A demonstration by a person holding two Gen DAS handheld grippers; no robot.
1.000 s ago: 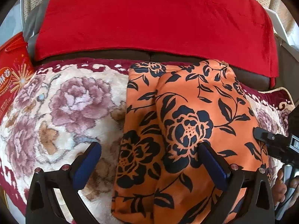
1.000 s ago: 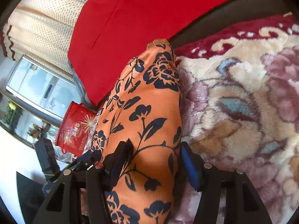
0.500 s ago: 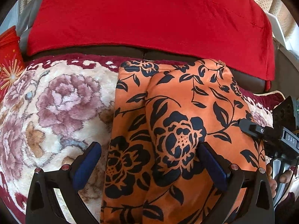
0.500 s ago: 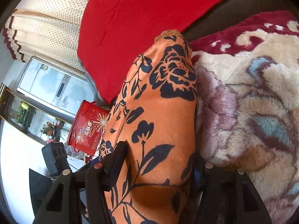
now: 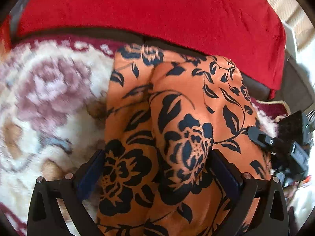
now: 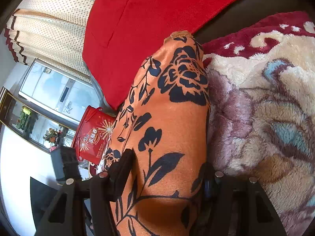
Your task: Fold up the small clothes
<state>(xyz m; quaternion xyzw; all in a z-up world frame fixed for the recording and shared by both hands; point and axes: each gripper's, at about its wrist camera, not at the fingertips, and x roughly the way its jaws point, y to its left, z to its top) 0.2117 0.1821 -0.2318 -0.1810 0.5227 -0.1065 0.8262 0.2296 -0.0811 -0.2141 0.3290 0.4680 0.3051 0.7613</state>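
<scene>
Left gripper [image 5: 155, 169]: jaws spread wide, straddling the cloth, not pinching.
Right gripper [image 6: 167, 169]: cloth fills the gap; grip cannot be told.
Orange floral garment [image 5: 177, 118]: on floral blanket [image 5: 49, 98], long axis running away, frame centre.
Red tin [image 6: 94, 135]: lower left, writing unreadable.
Red cover [image 5: 157, 9]: top.

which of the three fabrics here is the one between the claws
The orange cloth with black flowers, lying between both claws. The plain red blanket lies behind; the pale floral rug lies underneath.
</scene>
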